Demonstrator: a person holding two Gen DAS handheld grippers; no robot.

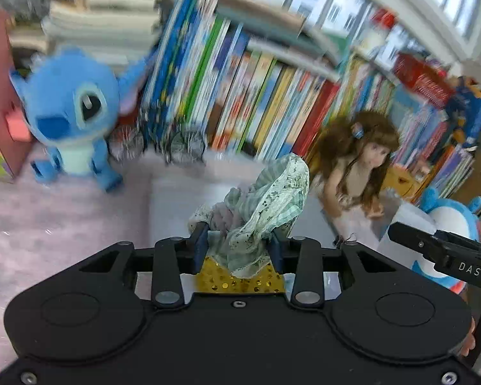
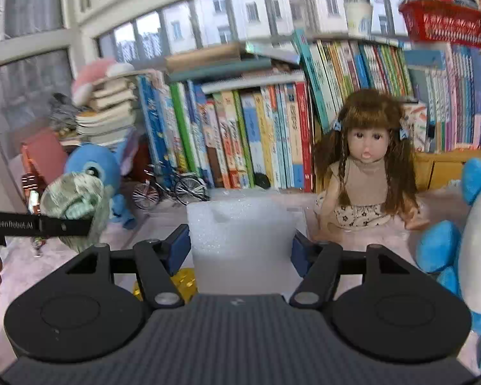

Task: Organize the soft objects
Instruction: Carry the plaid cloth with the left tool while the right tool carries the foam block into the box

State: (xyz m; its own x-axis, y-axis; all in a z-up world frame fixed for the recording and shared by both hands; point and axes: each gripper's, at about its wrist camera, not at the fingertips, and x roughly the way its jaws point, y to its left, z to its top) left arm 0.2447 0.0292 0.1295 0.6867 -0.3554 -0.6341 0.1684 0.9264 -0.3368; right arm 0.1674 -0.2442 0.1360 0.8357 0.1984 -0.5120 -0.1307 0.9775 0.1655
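My left gripper is shut on a bunched pale green patterned cloth and holds it above the pink surface; the cloth also shows at the left of the right wrist view. My right gripper is shut on a white foam block. A gold sequined object lies below the left gripper and shows under the right one. A brown-haired doll sits against the books. A blue Stitch plush stands at the left.
A long row of upright books lines the back. A small metal bicycle model stands before them. A blue and white plush lies at the right. A red basket sits on top of the books.
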